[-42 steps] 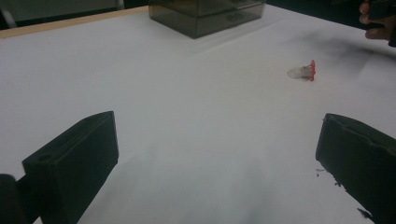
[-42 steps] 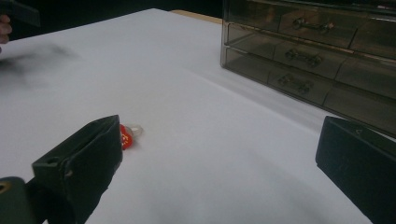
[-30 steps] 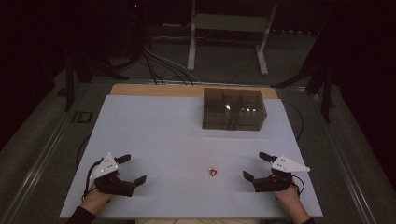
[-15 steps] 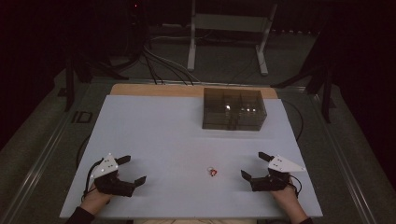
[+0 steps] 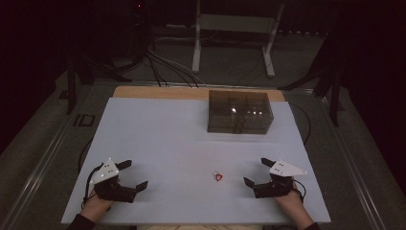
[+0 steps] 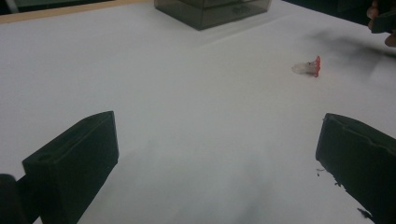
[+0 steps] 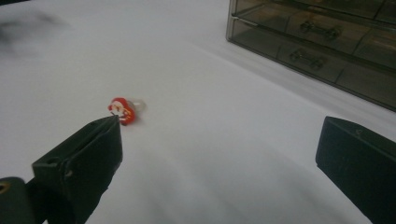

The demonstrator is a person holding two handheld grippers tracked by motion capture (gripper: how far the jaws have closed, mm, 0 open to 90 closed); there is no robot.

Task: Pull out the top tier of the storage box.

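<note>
A small red and white figurine (image 5: 218, 177) lies on the white table top (image 5: 167, 139) near the front, between my two grippers. My left gripper (image 5: 134, 174) rests at the front left, open and holding nothing. At the front right my right gripper (image 5: 256, 171) is open too, with the figurine a short way to its left. The left gripper view has the figurine (image 6: 310, 67) far ahead to the right of the wide-apart jaws (image 6: 218, 121). In the right gripper view the figurine (image 7: 122, 109) lies just beyond the tip of the left jaw (image 7: 222, 123).
A dark see-through drawer box (image 5: 239, 111) stands at the back right of the table, also seen as the box (image 6: 210, 9) and the box (image 7: 317, 42) with small metal parts in its drawers. A wooden strip (image 5: 158, 92) edges the table's far side. Cables and a metal stand (image 5: 234, 28) lie beyond.
My right gripper has shifted slightly left, toward the figurine. The left gripper has barely moved. Both stay open.
</note>
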